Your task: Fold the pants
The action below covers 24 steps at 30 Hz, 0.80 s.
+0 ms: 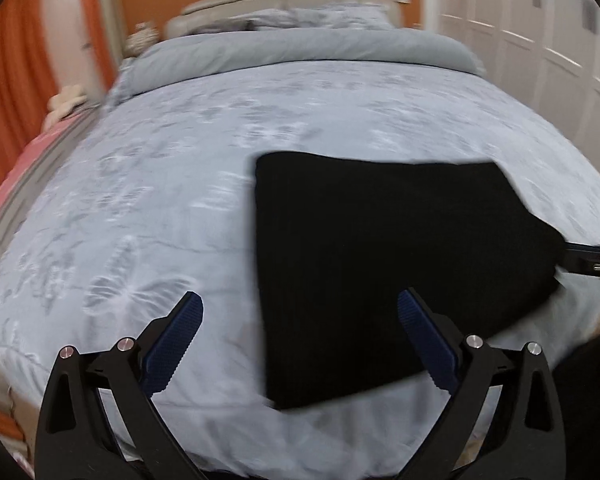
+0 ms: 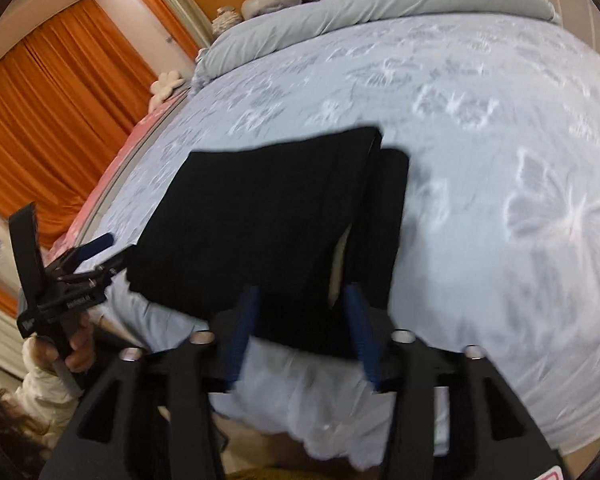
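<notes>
The left tongs (image 1: pixel 300 312) stand wide open over the bed's (image 1: pixel 172 208) near edge, gripping nothing. The right tongs (image 2: pixel 302 308) gape half open, the folded black pants' (image 2: pixel 268 216) near hem between their pads, seemingly unpinched. Beyond stretches bare butterfly-print duvet.

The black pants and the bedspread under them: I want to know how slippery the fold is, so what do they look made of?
The pants look like matte woven or knit cloth: no shine, soft draping layers. The bedspread seems smooth cotton-like fabric, pale blue with a printed butterfly pattern and fine creases. Blur leaves the weave open.
</notes>
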### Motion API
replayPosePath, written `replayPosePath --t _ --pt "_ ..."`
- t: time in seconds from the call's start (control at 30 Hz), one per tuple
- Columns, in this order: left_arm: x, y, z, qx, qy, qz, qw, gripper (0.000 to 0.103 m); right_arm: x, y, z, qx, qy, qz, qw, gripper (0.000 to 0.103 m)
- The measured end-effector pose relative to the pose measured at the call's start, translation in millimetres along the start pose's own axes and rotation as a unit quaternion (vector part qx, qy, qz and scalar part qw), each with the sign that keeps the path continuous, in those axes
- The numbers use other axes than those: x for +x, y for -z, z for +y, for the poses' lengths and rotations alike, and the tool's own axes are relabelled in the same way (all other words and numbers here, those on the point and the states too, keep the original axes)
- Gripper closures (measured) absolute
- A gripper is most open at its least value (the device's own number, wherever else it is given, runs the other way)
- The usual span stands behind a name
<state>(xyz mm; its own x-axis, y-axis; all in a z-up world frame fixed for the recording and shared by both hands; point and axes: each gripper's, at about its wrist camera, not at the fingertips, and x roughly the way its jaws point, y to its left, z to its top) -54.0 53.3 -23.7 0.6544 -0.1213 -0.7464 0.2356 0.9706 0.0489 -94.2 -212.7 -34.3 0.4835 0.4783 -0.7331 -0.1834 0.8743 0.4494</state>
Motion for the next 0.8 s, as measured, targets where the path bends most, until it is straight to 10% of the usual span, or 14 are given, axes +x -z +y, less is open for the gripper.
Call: replayPosePath --t 0.13,0.2,0.4,0.43,0.57,0.8 --pt "0.9 -0.3 -44.9 0.053 0.039 -0.004 0.9978 0.007 11.6 -1.7 5.6 -0.008 0.016 0.010 1.000 0.055" --pt "4.3 -3.2 -64.7 0.076 0.037 -0.010 0.9963 0.007 14.7 -8.8 3.3 0.001 0.014 0.011 1.000 0.077" --pt "29.5 -15.9 -106.7 0.106 0.060 0.001 0.9926 0.009 5.9 -24.9 1.3 0.022 -0.033 0.002 0.999 0.079" --pt "36.9 -17.3 -114.4 0.115 0.059 0.009 0.9916 0.013 6.5 -26.6 1.4 0.023 -0.035 0.002 0.999 0.079" --pt "46.5 -26.1 -114.9 0.082 0.123 0.038 0.9883 0.088 2.7 -29.2 -3.5 0.033 -0.040 -0.005 0.999 0.075" --pt "17.5 -59.7 -79.3 0.017 0.147 -0.019 0.9888 0.098 -22.7 -16.9 -39.0 0.082 -0.011 -0.041 0.996 0.064"
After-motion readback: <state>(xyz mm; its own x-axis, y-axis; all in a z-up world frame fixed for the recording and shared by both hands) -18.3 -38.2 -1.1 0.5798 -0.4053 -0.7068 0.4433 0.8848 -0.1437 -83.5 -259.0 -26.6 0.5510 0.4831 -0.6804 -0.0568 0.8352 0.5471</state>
